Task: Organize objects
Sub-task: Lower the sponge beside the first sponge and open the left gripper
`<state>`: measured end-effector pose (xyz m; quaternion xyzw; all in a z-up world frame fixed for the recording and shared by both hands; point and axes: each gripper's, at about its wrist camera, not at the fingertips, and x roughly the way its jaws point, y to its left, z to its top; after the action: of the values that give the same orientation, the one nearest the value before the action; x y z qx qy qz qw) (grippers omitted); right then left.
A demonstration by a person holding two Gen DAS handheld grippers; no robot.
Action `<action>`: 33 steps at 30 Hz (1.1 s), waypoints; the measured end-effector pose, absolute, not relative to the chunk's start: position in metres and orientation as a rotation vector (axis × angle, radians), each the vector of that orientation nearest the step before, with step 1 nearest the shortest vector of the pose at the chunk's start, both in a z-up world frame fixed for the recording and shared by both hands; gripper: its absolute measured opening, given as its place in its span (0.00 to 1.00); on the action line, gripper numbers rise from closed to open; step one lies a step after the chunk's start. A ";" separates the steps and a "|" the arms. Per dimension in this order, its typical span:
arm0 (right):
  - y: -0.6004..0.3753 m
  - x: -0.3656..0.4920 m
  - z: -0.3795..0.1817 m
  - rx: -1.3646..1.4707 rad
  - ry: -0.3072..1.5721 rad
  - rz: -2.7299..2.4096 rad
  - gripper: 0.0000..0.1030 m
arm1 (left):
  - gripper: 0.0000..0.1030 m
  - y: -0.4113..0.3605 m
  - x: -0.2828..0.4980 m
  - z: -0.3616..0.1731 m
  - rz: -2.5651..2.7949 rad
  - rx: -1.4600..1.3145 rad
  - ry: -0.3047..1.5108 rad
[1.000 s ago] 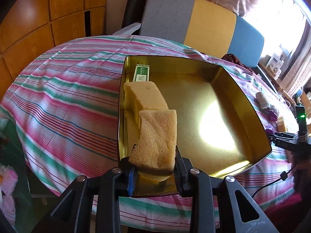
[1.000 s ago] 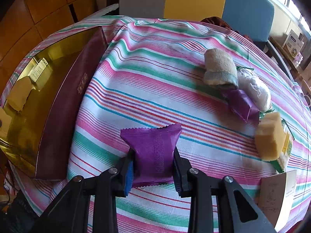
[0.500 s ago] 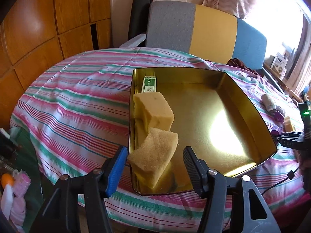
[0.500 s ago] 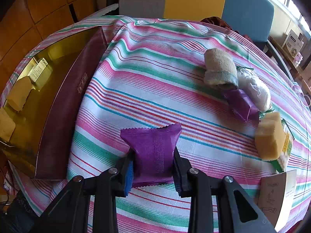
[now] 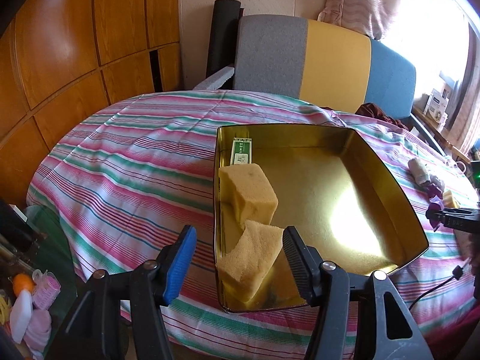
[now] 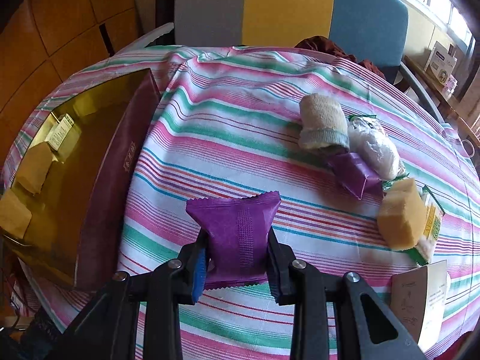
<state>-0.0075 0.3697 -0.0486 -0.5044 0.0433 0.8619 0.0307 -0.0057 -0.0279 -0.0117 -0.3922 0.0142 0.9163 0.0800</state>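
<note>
Hanging above the near corner of the tin [image 5: 387, 177], the left hand-held gripper [image 5: 237, 249] has its jaws wide apart and grips nothing; one sponge [image 5: 252, 258] lies tilted in that corner, against a second sponge [image 5: 249, 195]. The right hand-held gripper [image 6: 237, 255] is closed on a purple packet [image 6: 237, 228] over the striped worktop [image 6: 228, 126], well apart from the tin. The step in hand looks like carrying this packet there. Next it must travel left, clear the tin's wall, then release.
</note>
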 end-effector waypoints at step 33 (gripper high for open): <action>0.104 -0.044 -0.040 -1.891 -0.150 3.005 0.32 | 0.60 -0.090 -0.011 -0.016 2.834 -1.172 -0.176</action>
<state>-0.0442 0.1038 -0.0402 -0.5210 -0.0412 0.8277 -0.2045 -0.0107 -0.0900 -0.0155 -0.3814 -0.0571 0.9220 0.0346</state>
